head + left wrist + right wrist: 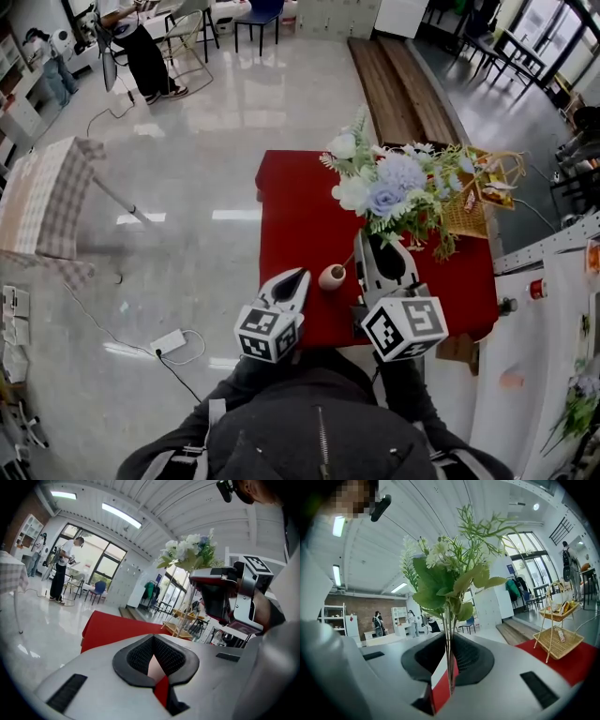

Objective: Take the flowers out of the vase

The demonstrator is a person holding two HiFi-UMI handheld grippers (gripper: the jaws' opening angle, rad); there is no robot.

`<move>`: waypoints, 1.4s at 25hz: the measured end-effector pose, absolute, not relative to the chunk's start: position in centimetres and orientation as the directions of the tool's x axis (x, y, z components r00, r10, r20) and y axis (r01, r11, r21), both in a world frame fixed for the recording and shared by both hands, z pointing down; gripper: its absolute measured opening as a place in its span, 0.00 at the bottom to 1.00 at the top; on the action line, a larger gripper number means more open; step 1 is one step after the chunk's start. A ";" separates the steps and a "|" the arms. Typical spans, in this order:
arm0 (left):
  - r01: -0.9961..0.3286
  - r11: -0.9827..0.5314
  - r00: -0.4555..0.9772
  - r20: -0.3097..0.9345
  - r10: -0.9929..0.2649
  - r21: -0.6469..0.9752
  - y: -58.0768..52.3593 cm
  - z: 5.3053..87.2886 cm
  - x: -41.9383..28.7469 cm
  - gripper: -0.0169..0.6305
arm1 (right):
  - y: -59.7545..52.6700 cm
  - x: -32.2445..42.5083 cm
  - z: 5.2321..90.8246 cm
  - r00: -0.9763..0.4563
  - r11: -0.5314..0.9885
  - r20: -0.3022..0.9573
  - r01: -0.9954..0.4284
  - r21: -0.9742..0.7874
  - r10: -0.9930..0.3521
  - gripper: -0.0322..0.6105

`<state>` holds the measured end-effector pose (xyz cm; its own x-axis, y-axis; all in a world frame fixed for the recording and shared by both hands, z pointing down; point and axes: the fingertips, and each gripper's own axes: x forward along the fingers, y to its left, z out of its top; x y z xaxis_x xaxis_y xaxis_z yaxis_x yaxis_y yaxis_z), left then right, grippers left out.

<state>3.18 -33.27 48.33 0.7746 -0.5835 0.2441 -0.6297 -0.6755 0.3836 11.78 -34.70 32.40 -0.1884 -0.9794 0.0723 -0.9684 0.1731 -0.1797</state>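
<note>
1. Glossy pale floor (206, 122); checked-cloth table (47, 197) far left of the left gripper (300, 274).
2. Ahead of it: red table (300, 216), then wooden steps (398, 89), blue chair (262, 11).
3. Overhead strip lights (121, 515); tall windows (96, 559) beyond; brick wall (361, 609) far off.

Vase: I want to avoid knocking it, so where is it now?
In the head view the vase stands near the red table's front edge, at the left gripper's tip, left of the right gripper holding the flowers.
</note>
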 end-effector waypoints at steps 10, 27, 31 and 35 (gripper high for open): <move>-0.615 -0.686 0.787 0.252 -0.563 0.389 -32.4 48.8 5.2 0.04 | -33.4 17.8 32.1 -0.076 0.065 0.063 -0.985 -0.157 -0.995 0.13; -0.662 -0.643 0.747 0.279 -0.603 0.384 -33.2 49.6 3.4 0.04 | -32.9 20.8 43.6 -0.008 -0.038 0.273 -0.986 -0.163 -0.962 0.13; -0.666 -0.641 0.744 0.282 -0.605 0.382 -33.4 49.6 3.2 0.04 | -32.3 21.0 46.2 0.011 -0.069 0.320 -0.983 -0.170 -0.947 0.13; -0.664 -0.644 0.746 0.283 -0.602 0.381 -33.5 49.6 3.4 0.04 | -31.2 21.3 48.8 0.027 -0.105 0.380 -0.977 -0.185 -0.924 0.13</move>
